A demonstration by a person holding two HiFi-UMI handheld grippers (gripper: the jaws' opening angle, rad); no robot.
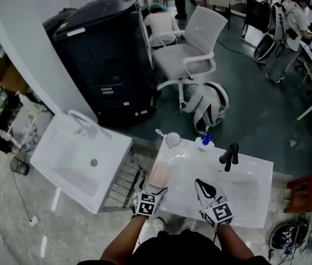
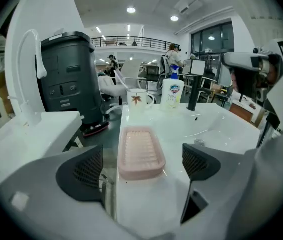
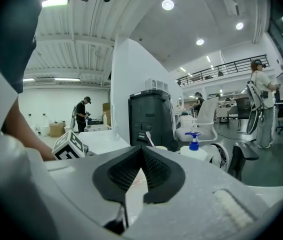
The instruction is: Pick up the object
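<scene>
On the sink [image 1: 249, 195], left edge: approach step. My left gripper [image 2: 142, 166] stands wide, pink soap dish [image 2: 140, 151] between its jaws, untouched; right gripper [image 3: 142, 176] closed, empty. Next: lower, then squeeze

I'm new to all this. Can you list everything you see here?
Soap dish: one, pink, left edge of the near washbasin.
Cup: one, white, toothbrush inside, back left corner.
Pump bottle: one, white with blue top, beside the cup.
Faucet: one, black, back of the washbasin.
Washbasin: two, white, the second to the left.
Cabinet: one, black, behind.
Chair: one, white, beyond.
Left gripper: fingers open, soap dish ahead, untouched.
Right gripper: fingers shut, empty.
</scene>
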